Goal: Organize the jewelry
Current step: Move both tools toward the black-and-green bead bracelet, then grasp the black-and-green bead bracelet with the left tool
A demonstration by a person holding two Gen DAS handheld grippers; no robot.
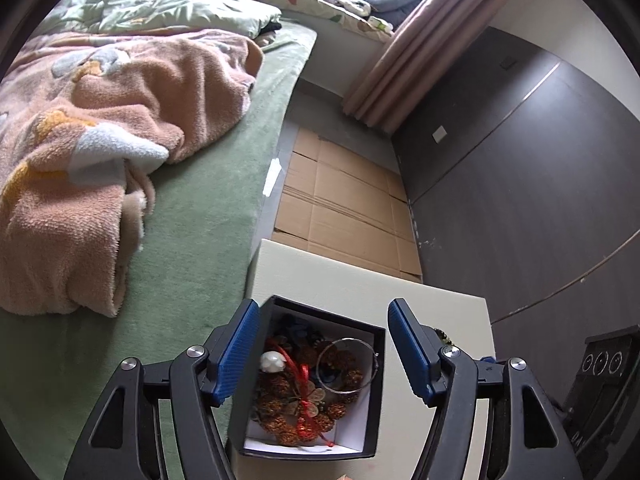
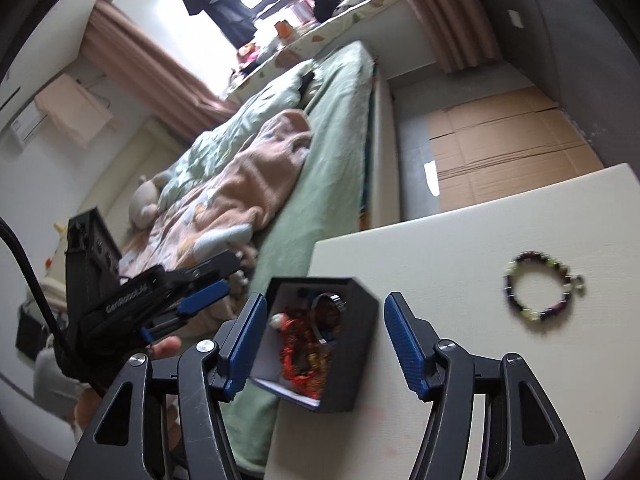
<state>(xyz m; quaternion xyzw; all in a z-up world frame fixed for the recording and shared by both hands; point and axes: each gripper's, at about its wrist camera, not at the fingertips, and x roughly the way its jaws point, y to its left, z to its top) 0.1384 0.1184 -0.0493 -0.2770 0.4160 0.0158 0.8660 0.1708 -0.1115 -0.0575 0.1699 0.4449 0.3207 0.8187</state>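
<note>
Nearest both cams, left gripper (image 1: 320, 350) and right gripper (image 2: 322, 344) gape wide, nothing held, w/ black box (image 2: 352, 344) of jewelry (image 1: 304, 392) below. Farther right on white table (image 2: 440, 248), beaded bracelet (image 2: 540, 292) lies loose, prob. next in.

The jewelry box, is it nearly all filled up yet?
Mostly. The black box already holds a brown bead bracelet, red cord, silver bangle and a pearl piece. Both the left gripper and right gripper are open, holding nothing. One beaded bracelet waits on the white table.
</note>
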